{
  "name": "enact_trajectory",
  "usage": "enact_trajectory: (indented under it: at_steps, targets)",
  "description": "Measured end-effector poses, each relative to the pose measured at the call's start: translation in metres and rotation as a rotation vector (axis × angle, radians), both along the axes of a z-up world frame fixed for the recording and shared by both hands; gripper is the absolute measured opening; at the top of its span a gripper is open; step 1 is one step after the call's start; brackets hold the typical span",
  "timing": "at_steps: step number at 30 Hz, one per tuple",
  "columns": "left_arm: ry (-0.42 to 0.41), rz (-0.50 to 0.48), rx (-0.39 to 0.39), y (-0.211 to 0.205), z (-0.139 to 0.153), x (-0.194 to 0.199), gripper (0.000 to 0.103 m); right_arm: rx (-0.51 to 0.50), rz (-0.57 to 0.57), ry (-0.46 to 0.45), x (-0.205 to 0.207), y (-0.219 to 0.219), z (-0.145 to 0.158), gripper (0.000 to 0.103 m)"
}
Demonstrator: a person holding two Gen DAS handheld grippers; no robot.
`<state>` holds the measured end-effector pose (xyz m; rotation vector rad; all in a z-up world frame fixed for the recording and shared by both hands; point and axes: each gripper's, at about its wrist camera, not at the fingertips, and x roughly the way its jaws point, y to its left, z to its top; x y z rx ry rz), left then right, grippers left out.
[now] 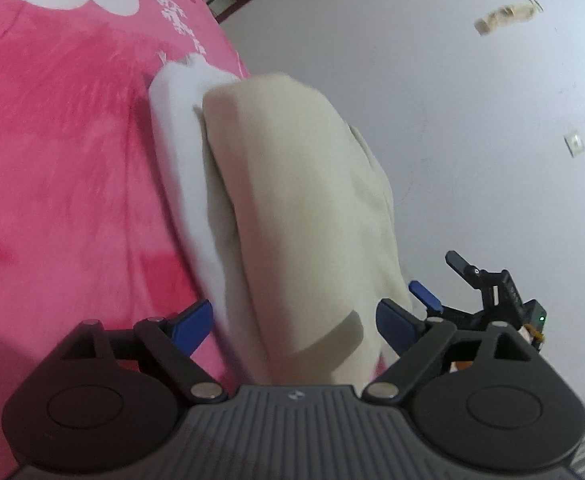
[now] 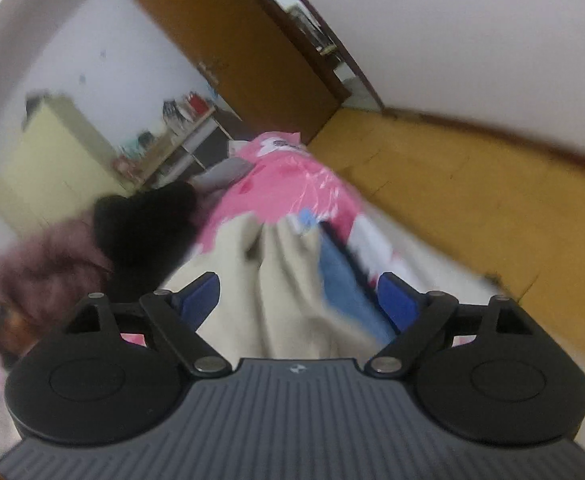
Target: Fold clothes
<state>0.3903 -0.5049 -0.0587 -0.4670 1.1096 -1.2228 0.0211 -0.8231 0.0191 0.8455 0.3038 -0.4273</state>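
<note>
A cream garment (image 1: pixel 304 184) lies folded lengthwise on the pink bedspread (image 1: pixel 72 160), with a white layer (image 1: pixel 180 128) showing along its left edge. My left gripper (image 1: pixel 296 320) is open, its blue fingers (image 1: pixel 196 324) wide apart on either side of the garment's near end. My right gripper (image 1: pixel 440 280) is just right of the garment, fingers apart. In the blurred right wrist view, the right gripper (image 2: pixel 298 296) is open over the cream cloth (image 2: pixel 284 280), which has a blue patch (image 2: pixel 344 280) on it.
A pile of black (image 2: pixel 144 224) and maroon clothes (image 2: pixel 40 268) lies left of the garment. A wooden door (image 2: pixel 232 40) and a yellow wooden panel (image 2: pixel 472 200) stand beyond the bed. A white wall (image 1: pixel 452 120) runs along the bed's right side.
</note>
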Motion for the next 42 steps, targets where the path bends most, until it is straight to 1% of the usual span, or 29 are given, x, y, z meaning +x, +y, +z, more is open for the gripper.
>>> enact_trajectory:
  at_steps: [1,2,3,4,5,6,7,8,9,10,11,12,13,14,17,20,25,26,29,31,32,33,36,37,39,42]
  targets:
    - [-0.015,-0.007,0.009,0.0,0.0,-0.005,0.088,0.004,0.003,0.016,0.0,0.004,-0.004,0.086]
    - [-0.033,-0.014,0.021,0.0,0.0,-0.01,0.085,0.005,0.007,0.034,0.001,0.007,-0.007,0.086]
    - [-0.05,-0.021,0.032,-0.001,-0.001,-0.015,0.078,0.006,0.011,0.052,0.002,0.011,-0.011,0.085]
    - [-0.062,-0.026,0.038,-0.002,0.0,-0.019,0.077,0.008,0.015,0.07,0.003,0.014,-0.015,0.085]
    - [-0.067,-0.028,0.038,-0.001,0.0,-0.022,0.074,0.009,0.019,0.089,0.004,0.018,-0.019,0.083]
    - [-0.072,-0.03,0.037,-0.001,0.001,-0.025,0.067,0.01,0.023,0.107,0.005,0.021,-0.022,0.082]
    - [-0.077,-0.032,0.037,-0.001,0.002,-0.028,0.063,0.012,0.028,0.125,0.006,0.025,-0.026,0.081]
    - [-0.082,-0.034,0.037,-0.001,0.003,-0.03,0.054,0.013,0.032,0.143,0.006,0.028,-0.03,0.077]
    - [-0.087,-0.036,0.036,-0.001,0.004,-0.033,0.05,0.014,0.036,0.162,0.007,0.032,-0.034,0.075]
    - [-0.093,-0.038,0.036,0.0,0.004,-0.036,0.049,0.016,0.04,0.18,0.008,0.035,-0.038,0.069]
    - [-0.098,-0.04,0.036,0.0,0.005,-0.039,0.046,-0.004,0.041,0.197,0.013,0.035,-0.04,0.06]
    - [-0.103,-0.042,0.035,0.0,0.006,-0.042,0.044,-0.02,0.039,0.201,0.016,0.035,-0.041,0.053]
    - [-0.108,-0.044,0.035,0.0,0.007,-0.045,0.043,-0.025,0.046,0.191,0.017,0.035,-0.041,0.04]
    - [-0.113,-0.046,0.035,0.0,0.008,-0.048,0.041,-0.033,0.049,0.184,0.017,0.035,-0.039,0.034]
    - [-0.131,-0.052,0.035,0.002,0.009,-0.056,0.04,-0.081,0.061,0.19,0.018,0.037,-0.035,0.03]
    - [-0.16,-0.057,0.041,0.009,0.007,-0.062,0.04,-0.094,0.07,0.172,0.018,0.033,-0.029,0.025]
    - [-0.21,-0.065,0.051,0.021,0.004,-0.073,0.041,-0.13,0.073,0.137,0.015,0.03,-0.023,0.023]
    - [-0.219,-0.067,0.053,0.023,0.004,-0.075,0.043,-0.134,0.071,0.147,0.016,0.029,-0.028,0.023]
    - [-0.249,-0.072,0.059,0.03,0.002,-0.081,0.047,-0.138,0.062,0.193,0.016,0.03,-0.048,0.028]
    - [-0.269,-0.076,0.063,0.035,0.0,-0.085,0.05,-0.122,0.038,0.165,0.01,0.03,-0.046,0.032]
    - [-0.297,-0.072,0.062,0.039,0.002,-0.087,0.052,-0.138,0.024,0.161,0.006,0.033,-0.04,0.033]
    - [-0.346,-0.061,0.051,0.046,0.006,-0.09,0.052,-0.156,0.01,0.158,0.003,0.035,-0.033,0.033]
    - [-0.523,0.003,0.015,0.062,0.02,-0.108,0.053,-0.209,-0.034,0.148,-0.008,0.042,-0.013,0.033]
    - [-0.58,0.019,0.009,0.061,0.022,-0.114,0.053,-0.251,-0.031,0.147,-0.008,0.047,-0.004,0.033]
    - [-0.658,0.019,0.02,0.047,0.019,-0.127,0.053,-0.316,0.002,0.148,-0.002,0.056,0.007,0.033]
    - [-0.757,0.005,0.048,0.024,0.01,-0.147,0.053,-0.396,0.069,0.162,0.023,0.071,0.015,0.031]
